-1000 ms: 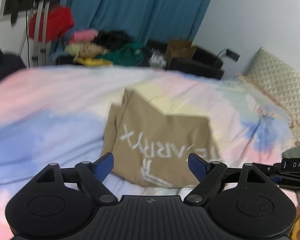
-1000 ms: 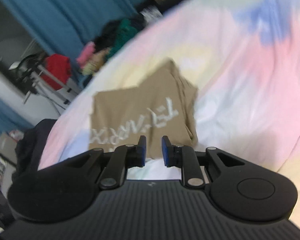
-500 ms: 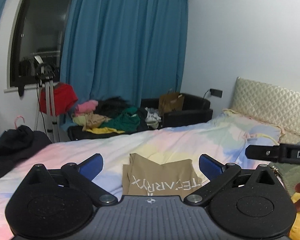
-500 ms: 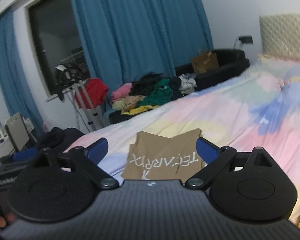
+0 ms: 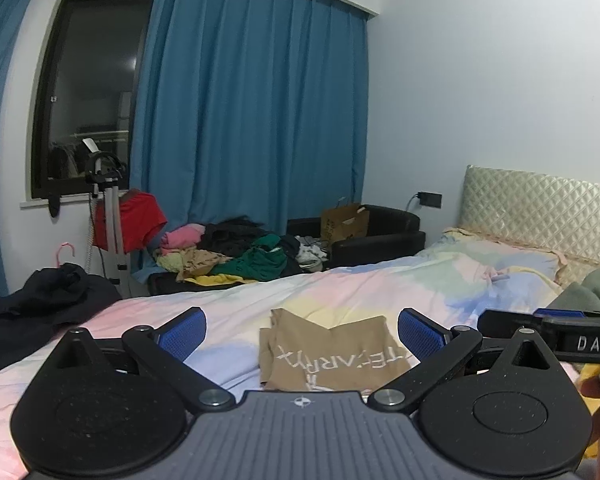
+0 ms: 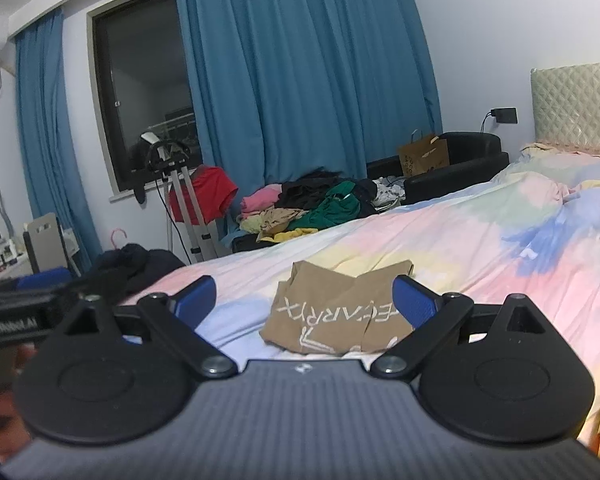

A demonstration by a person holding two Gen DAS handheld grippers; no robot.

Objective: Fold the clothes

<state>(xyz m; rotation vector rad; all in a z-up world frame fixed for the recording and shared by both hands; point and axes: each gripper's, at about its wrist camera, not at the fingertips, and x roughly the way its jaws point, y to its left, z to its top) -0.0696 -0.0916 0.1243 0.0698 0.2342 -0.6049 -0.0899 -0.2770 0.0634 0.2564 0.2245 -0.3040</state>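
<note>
The left gripper is spread wide with nothing between its blue pads — and the right gripper is just as wide and empty. Both hang above the bed. Beyond the fingers, a folded tan shirt with white lettering lies on the pastel sheet, apart from both grippers. Farther back, a heap of clothes sits before blue curtains.
</note>
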